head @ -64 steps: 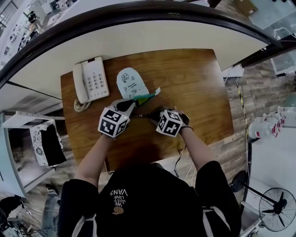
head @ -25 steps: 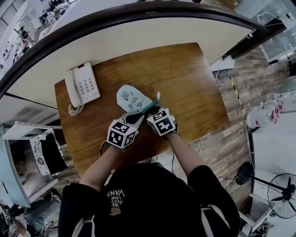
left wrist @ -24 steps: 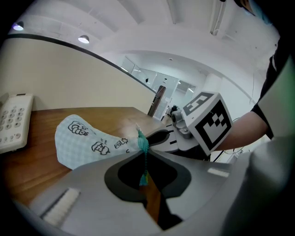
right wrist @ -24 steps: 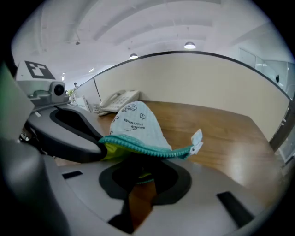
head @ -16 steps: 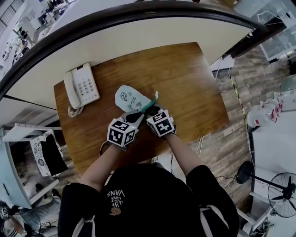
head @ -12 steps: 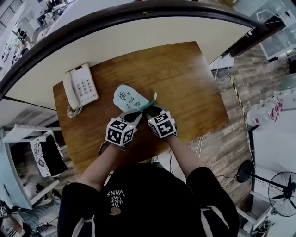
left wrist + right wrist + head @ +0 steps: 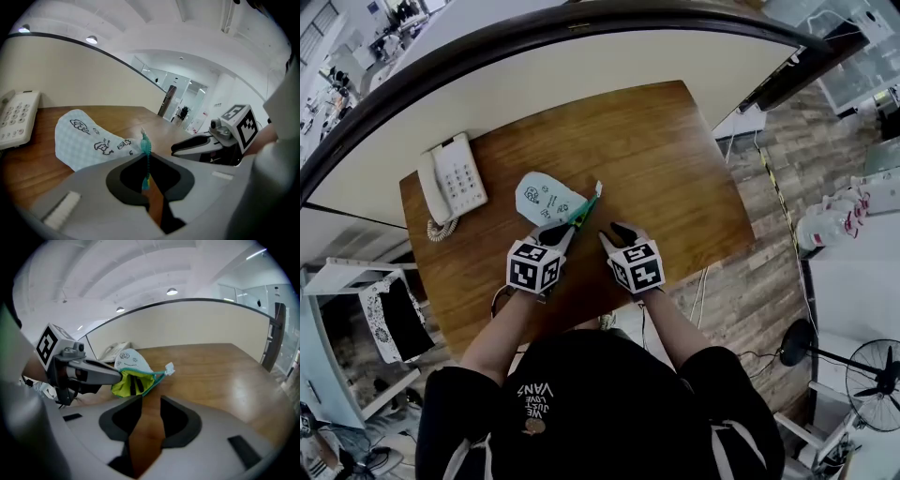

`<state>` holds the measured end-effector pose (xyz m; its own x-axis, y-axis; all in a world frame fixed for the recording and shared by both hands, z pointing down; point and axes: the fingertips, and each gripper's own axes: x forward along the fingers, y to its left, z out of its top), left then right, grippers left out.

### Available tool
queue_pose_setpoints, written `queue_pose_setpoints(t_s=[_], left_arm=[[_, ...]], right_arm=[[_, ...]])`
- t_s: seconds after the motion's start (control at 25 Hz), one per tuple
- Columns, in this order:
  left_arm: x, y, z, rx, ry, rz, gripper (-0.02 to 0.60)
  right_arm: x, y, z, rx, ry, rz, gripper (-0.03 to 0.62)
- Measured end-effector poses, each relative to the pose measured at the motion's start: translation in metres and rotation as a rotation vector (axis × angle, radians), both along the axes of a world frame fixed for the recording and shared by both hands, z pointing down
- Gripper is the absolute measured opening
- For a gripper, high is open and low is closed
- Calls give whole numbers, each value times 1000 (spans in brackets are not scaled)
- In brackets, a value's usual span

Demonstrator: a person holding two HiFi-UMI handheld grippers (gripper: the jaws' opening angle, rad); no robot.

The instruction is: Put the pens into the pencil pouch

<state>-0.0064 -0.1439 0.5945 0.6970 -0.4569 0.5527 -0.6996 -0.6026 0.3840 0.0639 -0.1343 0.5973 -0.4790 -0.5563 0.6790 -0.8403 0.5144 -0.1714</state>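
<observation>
the person's black shirt (image 7: pixel 600 408) reads "vans".

Both forearms reach forward side by side, with the grippers angled downward. The left gripper (image 7: pixel 566 225) is pinched tight on the pouch (image 7: pixel 542 197) edge. Just beside it, the right gripper (image 7: pixel 617 232) has just been opening, its jaws apart with nothing between them.

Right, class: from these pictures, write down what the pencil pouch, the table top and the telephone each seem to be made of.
Pencil pouch: probably soft fabric, matt, pale with printed doodles; it sags and folds, with a teal zip.
Table top: wood or wood-look veneer, glossy; grain and reflections show.
Telephone: likely hard plastic, smooth off-white moulded shell.
</observation>
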Motion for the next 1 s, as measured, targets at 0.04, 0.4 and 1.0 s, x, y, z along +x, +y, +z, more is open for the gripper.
queue_pose_setpoints(t_s=[0.04, 0.4, 1.0], left_arm=[[1, 1, 1, 4, -9, -3, 28], [2, 6, 15, 48, -150, -55, 29], [-10, 29, 11, 55, -201, -224, 138]], right_arm=[[3, 4, -1, -2, -3, 4, 95], [22, 35, -9, 5, -35, 11, 95], [43, 71, -25, 44, -38, -58, 95]])
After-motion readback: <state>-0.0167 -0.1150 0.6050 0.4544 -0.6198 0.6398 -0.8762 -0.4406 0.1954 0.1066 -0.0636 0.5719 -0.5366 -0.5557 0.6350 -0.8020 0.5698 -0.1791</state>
